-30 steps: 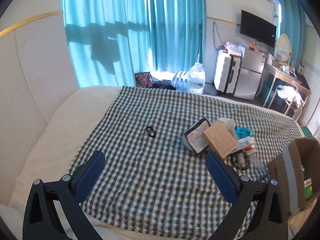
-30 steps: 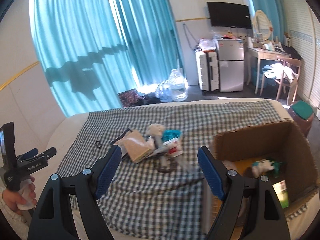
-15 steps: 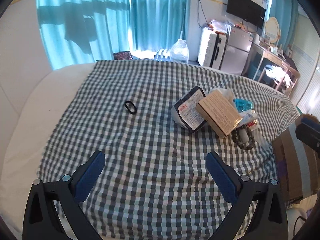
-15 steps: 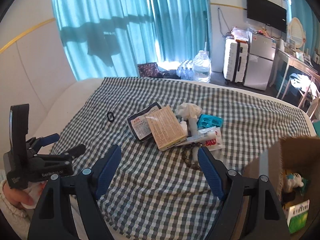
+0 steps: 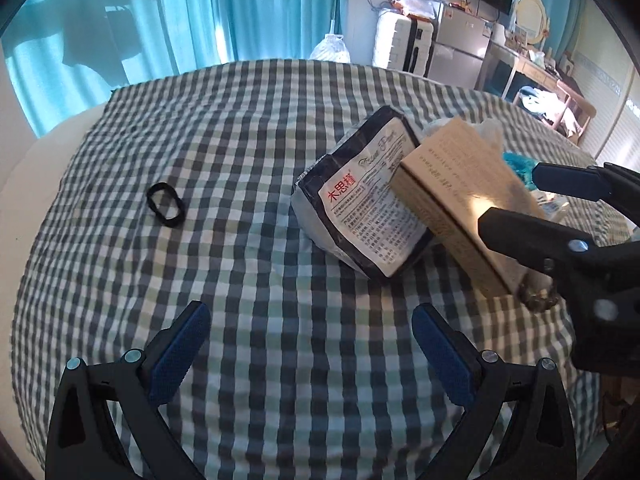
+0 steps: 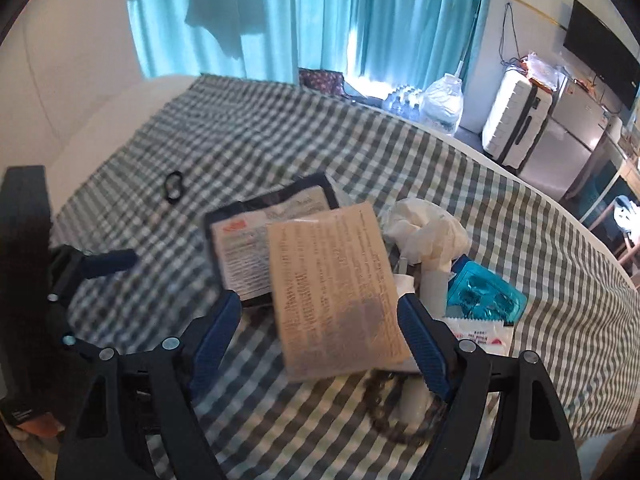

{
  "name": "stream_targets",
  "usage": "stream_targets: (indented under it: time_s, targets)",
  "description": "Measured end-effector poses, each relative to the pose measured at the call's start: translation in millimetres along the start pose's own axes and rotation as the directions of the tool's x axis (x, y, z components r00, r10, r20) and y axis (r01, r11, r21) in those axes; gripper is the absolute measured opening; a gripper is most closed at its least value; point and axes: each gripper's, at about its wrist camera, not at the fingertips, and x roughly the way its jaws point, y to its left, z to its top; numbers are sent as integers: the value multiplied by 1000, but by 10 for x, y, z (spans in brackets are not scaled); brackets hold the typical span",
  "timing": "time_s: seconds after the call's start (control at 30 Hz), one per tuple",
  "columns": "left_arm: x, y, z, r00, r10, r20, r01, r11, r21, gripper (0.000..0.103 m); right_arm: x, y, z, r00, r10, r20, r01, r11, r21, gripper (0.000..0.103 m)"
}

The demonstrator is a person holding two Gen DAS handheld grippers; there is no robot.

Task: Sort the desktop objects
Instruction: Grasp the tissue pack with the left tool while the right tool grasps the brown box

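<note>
A pile of objects lies on the checked cloth [image 5: 256, 208]: a tan cardboard box [image 6: 336, 292] leaning on a black-and-white tissue pack [image 5: 368, 208], crumpled white tissue [image 6: 424, 228], a teal blister pack [image 6: 484, 296], a white sachet [image 6: 480, 334] and a bead bracelet [image 6: 396, 420]. A black hair tie [image 5: 165, 204] lies apart to the left. My right gripper [image 6: 320, 340] is open, its fingers either side of the tan box's near end. My left gripper [image 5: 308, 356] is open and empty above bare cloth, short of the tissue pack.
The cloth covers a white bed [image 6: 120, 120]. Teal curtains [image 6: 320, 16], a water jug [image 6: 442, 100], a white suitcase [image 6: 512, 128] and a fridge [image 6: 572, 140] stand beyond the far edge.
Both grippers have moved forward and down toward the pile. The right gripper now straddles the tan box. The cardboard carton has left both views.
</note>
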Motion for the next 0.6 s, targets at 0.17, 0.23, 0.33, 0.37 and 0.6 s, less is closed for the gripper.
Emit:
stream_targets:
  time_s: [0.17, 0.23, 0.33, 0.37, 0.6]
  targets:
    - [154, -8, -29, 1000, -7, 16, 7, 1000, 10, 103, 233, -65, -12, 999, 21, -39, -21, 1000, 3, 81]
    - [195, -20, -34, 1000, -14, 19, 13, 1000, 16, 103, 313, -74, -46, 999, 9, -48, -10, 1000, -6, 81]
    - [205, -60, -3, 999, -15, 40, 13, 999, 51, 103, 322, -65, -69, 999, -30, -29, 29, 999, -31, 79]
    - [199, -69, 20, 999, -17, 41, 15, 998, 63, 103, 309, -118, -74, 999, -28, -30, 29, 1000, 2, 79]
    - [91, -151, 320, 993, -64, 99, 53, 992, 112, 103, -74, -665, -226, 995, 70, 65, -87, 947, 310, 78]
